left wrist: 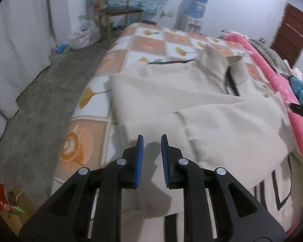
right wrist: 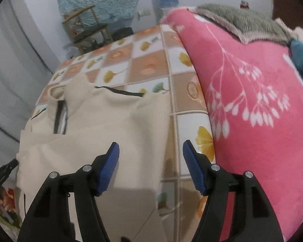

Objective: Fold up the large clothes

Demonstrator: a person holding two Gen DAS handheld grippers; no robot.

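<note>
A large cream sweatshirt with a dark zip at its collar (left wrist: 171, 92) lies spread across the bed's checked sheet of orange and white squares printed with leaves and coffee cups (left wrist: 151, 40), a sleeve already folded in across its body. Seen from my left wrist, the garment's long axis runs away from me, collar at the far end and the hem, with its dark lettering, hanging over the near edge of the bed.

My left gripper (left wrist: 152, 141) hovers just above the near left part of the cloth, its blue pads parted only by a narrow gap. Nothing sits between them; they cast a shadow on the fabric below.

My right gripper (right wrist: 150, 147) stands much wider open and empty. It straddles the sweatshirt's right-hand edge: the left pad over cream fabric (right wrist: 103, 121), the right pad over bare sheet (right wrist: 183, 76), just beside a pink fleece blanket with a white floral print (right wrist: 252, 111) heaped along that side of the bed.

That edge is the relation that matters. It lies directly under and ahead of the right gripper, running along the line the fingers point, so the right hand is plainly the nearer one to take it. I judge the coming move to be a pinch on this side, to carry it inward over the body.
</note>
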